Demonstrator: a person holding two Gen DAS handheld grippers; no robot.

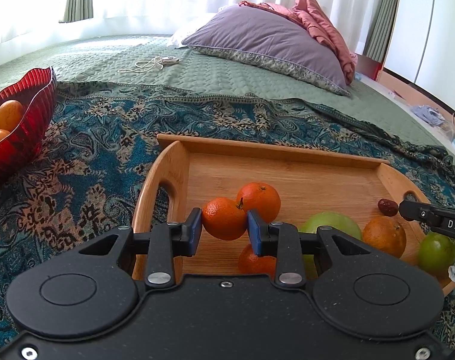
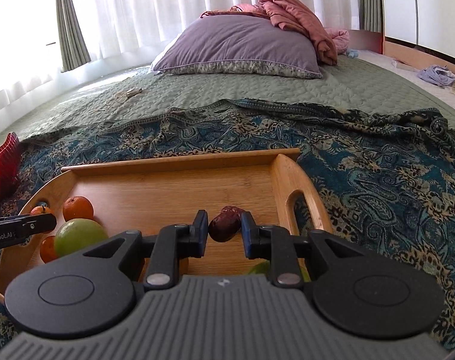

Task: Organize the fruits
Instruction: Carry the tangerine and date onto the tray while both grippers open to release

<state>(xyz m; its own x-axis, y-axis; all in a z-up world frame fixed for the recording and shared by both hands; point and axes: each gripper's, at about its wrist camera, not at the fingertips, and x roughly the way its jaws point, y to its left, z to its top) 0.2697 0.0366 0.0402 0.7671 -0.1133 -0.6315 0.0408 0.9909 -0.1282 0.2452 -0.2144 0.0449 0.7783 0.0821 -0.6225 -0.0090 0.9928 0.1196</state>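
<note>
A: Left tongs (image 1: 224,228) pinch a tangerine (image 1: 224,222); both blue pads sit against its sides, above the tray (image 1: 266,150). Right tongs (image 2: 224,229) pinch a dark red date (image 2: 224,228) the same way.

B: How many tangerines?

A: Four in the left view: the pinched one, a second (image 1: 261,199) touching it just beyond, a third (image 1: 252,262) below the right pad, and a fourth (image 1: 384,235) off to the right, near the right tongs.

B: Green fruit?

A: Two. A large one (image 1: 332,225) just right of the left tongs, a smaller one (image 1: 437,252) further right at the tray's near edge.

B: Dates?

A: I count one for sure, the pinched one. In the right view another dark red bit shows just behind it; I cannot tell whether that is a second date.

B: Anything else holding fruit?

A: One red bowl (image 1: 32,96), well off to the left of the left tongs, on the patterned cloth (image 1: 107,150). Two orange fruits show fully in it, and a sliver of something yellowish at the frame's edge.

B: Any writing?

A: On the right tongs, seen from the left view, white letters "DAS" cut by the frame. On the left tongs, seen from the right view, "nRobot.AI", its start cut off. Nothing readable on the tray or bowl.

B: Beyond the tray?

A: One purple pillow (image 1: 266,39), far ahead of both tongs on the green quilt (image 1: 197,72).
</note>
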